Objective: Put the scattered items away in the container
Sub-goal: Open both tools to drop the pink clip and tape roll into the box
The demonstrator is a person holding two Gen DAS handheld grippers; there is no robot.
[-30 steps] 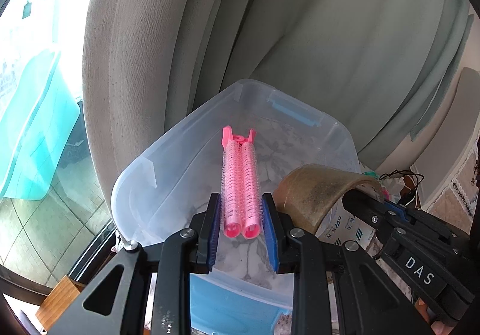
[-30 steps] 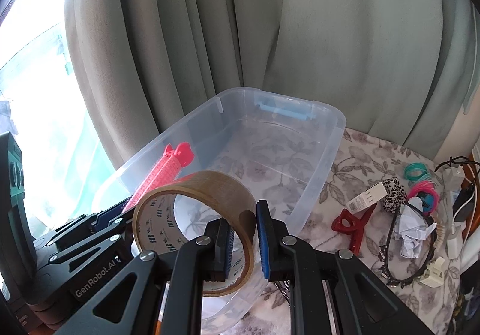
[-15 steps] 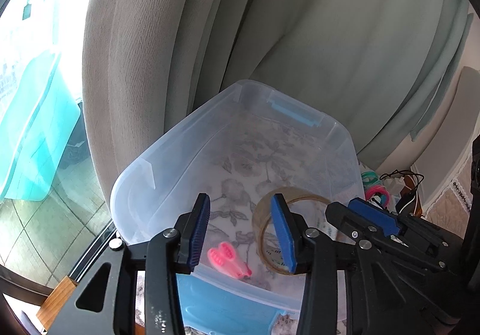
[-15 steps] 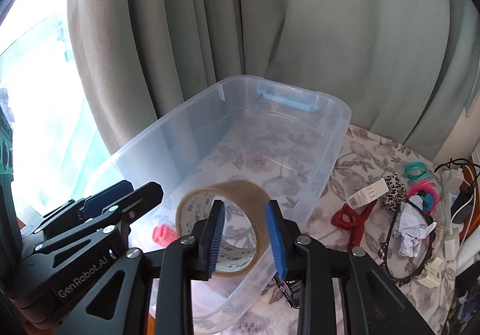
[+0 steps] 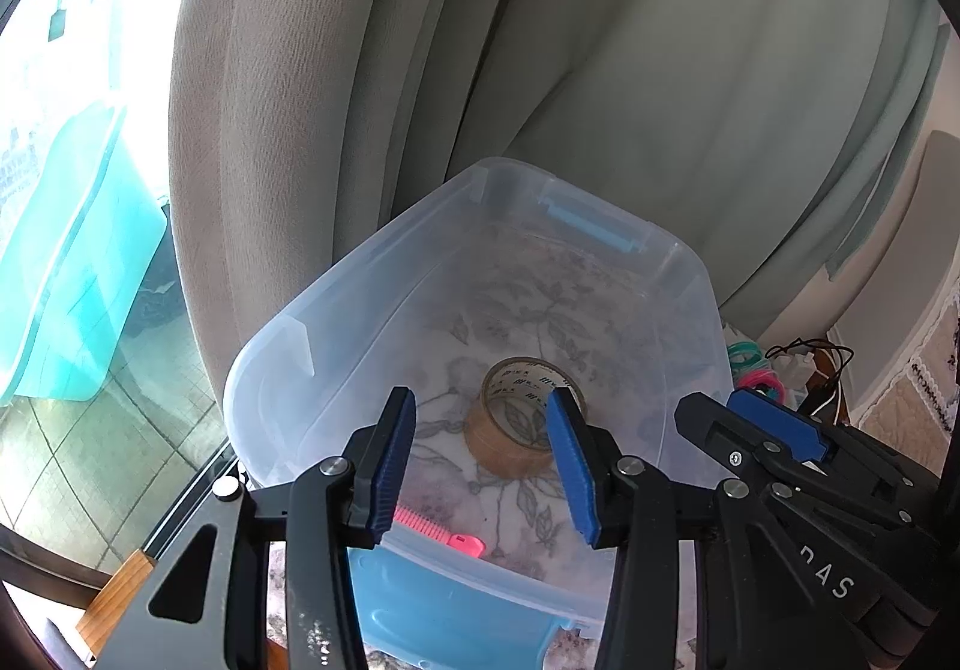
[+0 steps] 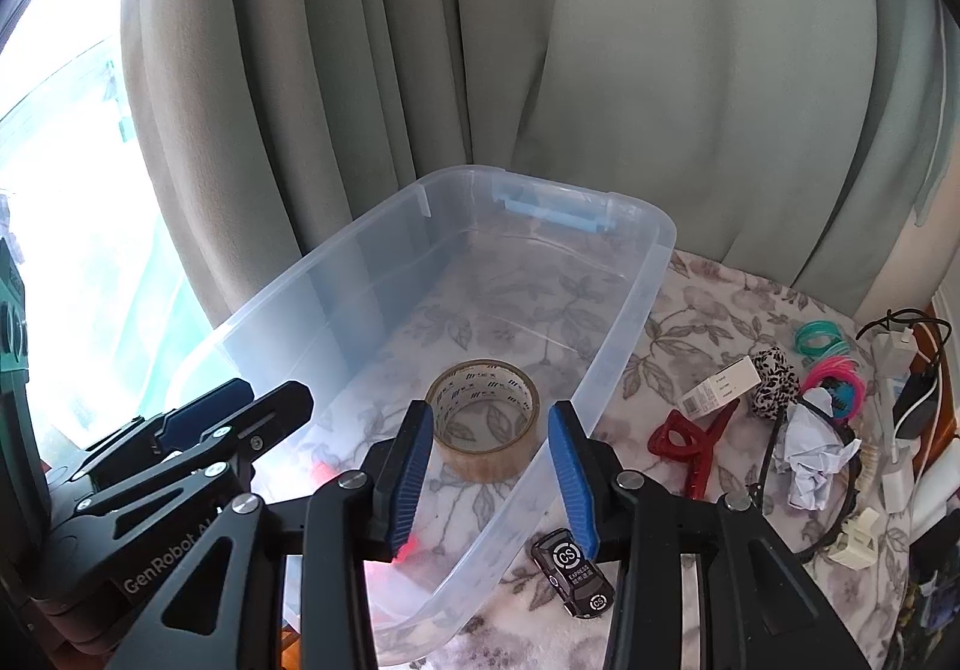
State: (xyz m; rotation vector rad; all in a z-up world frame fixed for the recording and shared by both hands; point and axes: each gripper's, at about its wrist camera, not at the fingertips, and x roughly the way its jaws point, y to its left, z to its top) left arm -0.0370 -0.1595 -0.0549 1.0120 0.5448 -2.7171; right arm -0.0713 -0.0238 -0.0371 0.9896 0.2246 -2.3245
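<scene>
1. Two grippers hang over the near end of the clear plastic storage bin point(image 6: 624, 310). Left gripper point(image 5: 486, 466) has its jaws spread wide and holds nothing. It sits over the bin's near left corner.
2. Pink ridged plastic hair roller point(image 5: 438, 529) lies on the bin floor just below the left gripper, by the near wall. Its long axis runs left to right, across the fingers. Part is hidden behind the left finger.
3. Brown packing tape roll point(image 6: 483, 418) lies flat on the bin floor, hole up, just ahead of both grippers and near the right wall.
4. Right gripper point(image 6: 492, 472) also has jaws spread and empty, over the near right rim.
5. Loose items on the floral cloth, outside the bin to the right: black toy car point(image 6: 573, 571) touching or just beside the bin wall under the right finger; red plastic claw clip point(image 6: 690, 442); white barcode box point(image 6: 717, 388); leopard scrunchie point(image 6: 774, 382); crumpled white paper point(image 6: 810, 457); teal and pink coil bands behind.
6. Judgement: right gripper is nearer all of these; the car is closest, low and right of its jaws, long axis roughly along the fingers.
7. Room: bin wall crowds the car's left side; cables and a plug crowd the far right edge.
</scene>
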